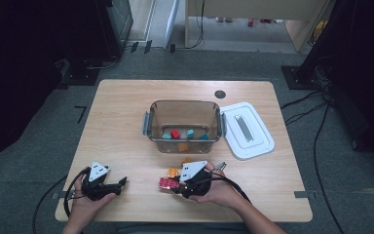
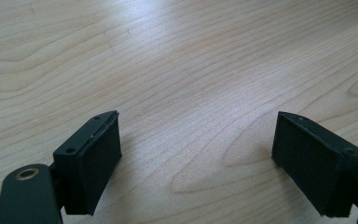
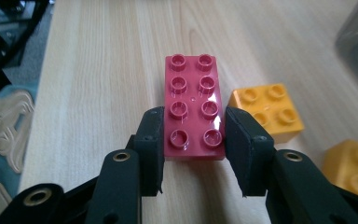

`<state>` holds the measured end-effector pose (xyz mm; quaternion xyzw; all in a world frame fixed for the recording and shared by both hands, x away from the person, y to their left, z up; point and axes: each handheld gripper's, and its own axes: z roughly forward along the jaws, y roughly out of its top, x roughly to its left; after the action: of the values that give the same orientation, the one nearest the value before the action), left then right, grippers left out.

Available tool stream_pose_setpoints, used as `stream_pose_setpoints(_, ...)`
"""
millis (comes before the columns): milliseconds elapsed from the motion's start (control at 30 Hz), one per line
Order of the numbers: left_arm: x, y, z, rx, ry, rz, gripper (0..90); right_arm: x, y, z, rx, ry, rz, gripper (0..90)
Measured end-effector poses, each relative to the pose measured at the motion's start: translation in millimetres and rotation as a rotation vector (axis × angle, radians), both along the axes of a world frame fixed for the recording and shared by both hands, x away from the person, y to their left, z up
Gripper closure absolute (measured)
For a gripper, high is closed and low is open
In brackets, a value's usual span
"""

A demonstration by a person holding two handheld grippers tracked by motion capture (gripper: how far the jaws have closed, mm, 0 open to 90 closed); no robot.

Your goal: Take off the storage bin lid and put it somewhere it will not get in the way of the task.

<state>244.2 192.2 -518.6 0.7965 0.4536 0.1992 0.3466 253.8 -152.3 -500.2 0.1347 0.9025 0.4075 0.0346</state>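
we've got the right gripper (image 3: pixel 193 140) clamped on the red brick (image 3: pixel 193 105); left gripper (image 2: pixel 196 158) jaws apart, nothing between. next we lift & carry it to the bin (image 1: pixel 183 141).

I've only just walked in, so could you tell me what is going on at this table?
A person is working with two hand-held grippers. The right gripper is shut on a dark red eight-stud brick lying on the wooden table, beside two yellow bricks. The left gripper rests open over bare wood. Farther back, a clear bin already holds several coloured bricks, and its white lid lies beside it.
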Motion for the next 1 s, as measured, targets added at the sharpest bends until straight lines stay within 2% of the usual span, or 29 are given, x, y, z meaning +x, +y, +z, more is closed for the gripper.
stream_pose_setpoints(133, 0.0, 0.0, 0.0, 0.000, 0.000, 0.000, 15.4, 0.8, -6.7, 14.1, 0.021, -0.013, -0.006, 60.2)
stream_pose_setpoints(433, 0.0, 0.0, 0.0, 0.000, 0.000, 0.000, 15.4, 6.9, -26.6, 57.6, 0.079, -0.056, -0.025, 60.2)
stream_pose_setpoints(767, 0.0, -0.2, -0.1, -0.002, -0.001, 0.001, 15.5, 25.3, -53.6, 111.6, 0.136, -0.136, -0.084, 60.2)
stream_pose_setpoints(867, 0.0, -0.1, 0.0, -0.001, 0.000, 0.001, 15.5, 32.1, -58.9, 123.6, 0.147, -0.154, -0.099, 60.1)
stream_pose_setpoints(1000, 0.1, 0.0, 0.0, 0.000, -0.001, 0.000, 15.5, 42.6, -64.0, 133.7, 0.162, -0.156, -0.113, 60.1)
